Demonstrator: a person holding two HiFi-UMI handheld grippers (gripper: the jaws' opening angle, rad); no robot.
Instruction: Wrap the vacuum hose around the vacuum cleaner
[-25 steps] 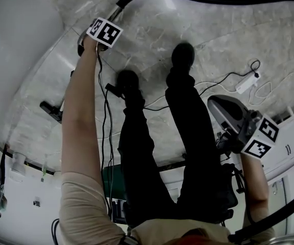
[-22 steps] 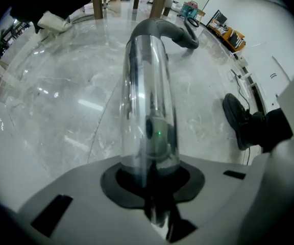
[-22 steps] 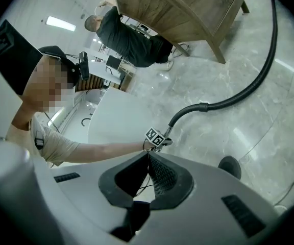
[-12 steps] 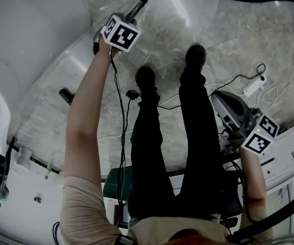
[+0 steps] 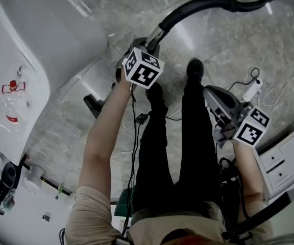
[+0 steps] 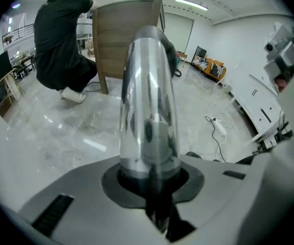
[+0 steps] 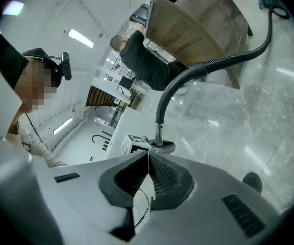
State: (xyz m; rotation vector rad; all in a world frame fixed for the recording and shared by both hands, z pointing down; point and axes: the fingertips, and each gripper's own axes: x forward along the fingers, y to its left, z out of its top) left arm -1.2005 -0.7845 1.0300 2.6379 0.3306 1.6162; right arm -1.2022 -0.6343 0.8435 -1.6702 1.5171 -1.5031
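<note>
We have the left gripper (image 6: 149, 176) closed on the chrome tube (image 6: 148, 101) at the end of the vacuum hose (image 5: 203, 5) — its fingers pinch the tube's near end from both sides, held only a narrow way apart by the metal, and the tube stands straight out ahead of them. In the head view that gripper is held out over the marble floor (image 5: 239, 45), ahead of our legs. The black hose rises from the tube, curves over and runs off to the right edge.

The right gripper (image 7: 148, 162) is at our right side, well apart from the hose. Its fingers are pressed together, with nothing between the ribbed pads. In the right gripper view the hose arcs up past a wooden cabinet (image 7: 203, 24), where another person (image 7: 147, 60) crouches. A power strip (image 5: 249, 87) lies on the floor to the right of our shoes.
</note>
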